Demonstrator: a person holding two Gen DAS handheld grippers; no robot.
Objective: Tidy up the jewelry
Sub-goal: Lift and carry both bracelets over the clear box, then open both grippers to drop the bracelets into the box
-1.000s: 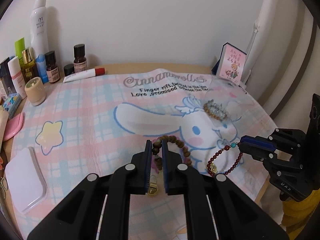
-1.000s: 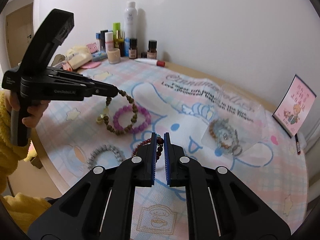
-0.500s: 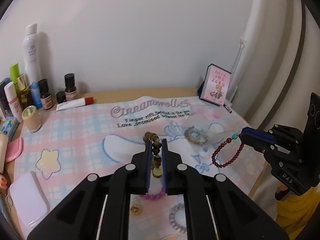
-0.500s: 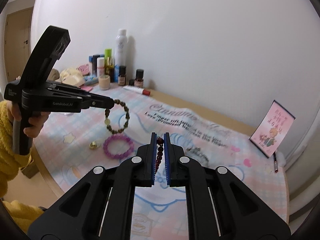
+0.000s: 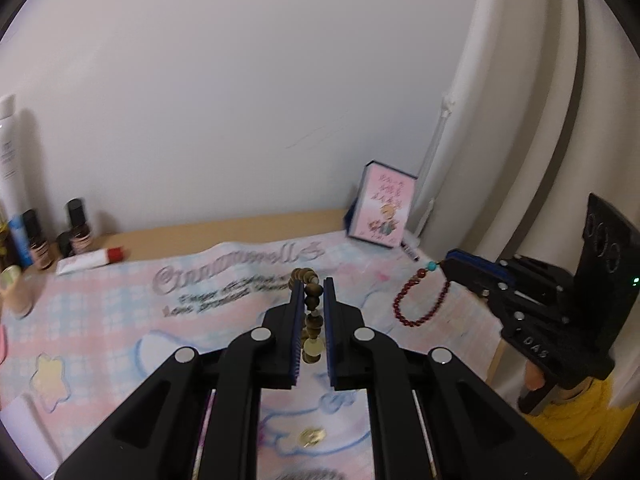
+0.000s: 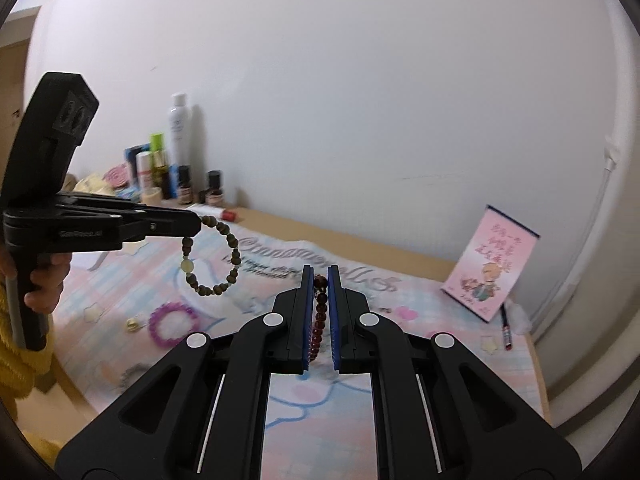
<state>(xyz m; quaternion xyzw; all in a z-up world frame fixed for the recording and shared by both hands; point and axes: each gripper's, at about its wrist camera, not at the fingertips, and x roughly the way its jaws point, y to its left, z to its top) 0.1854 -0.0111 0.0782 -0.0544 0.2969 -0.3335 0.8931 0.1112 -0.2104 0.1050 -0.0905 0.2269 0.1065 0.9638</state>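
Observation:
My left gripper is shut on a brown wooden bead bracelet and holds it high above the table; from the right wrist view the bracelet hangs as a loop from that gripper. My right gripper is shut on a dark red bead bracelet, which in the left wrist view dangles from its tips, with a turquoise bead at the top. A purple bead bracelet lies on the pink Cinnamoroll cloth.
Bottles and tubes stand at the back left by the wall. A pink card box leans at the back right with a pen beside it. A small gold charm and a grey bracelet lie on the cloth.
Both grippers have risen well above the table, each lifting its bracelet clear of the cloth. The cloth and bottles now sit lower in both views.

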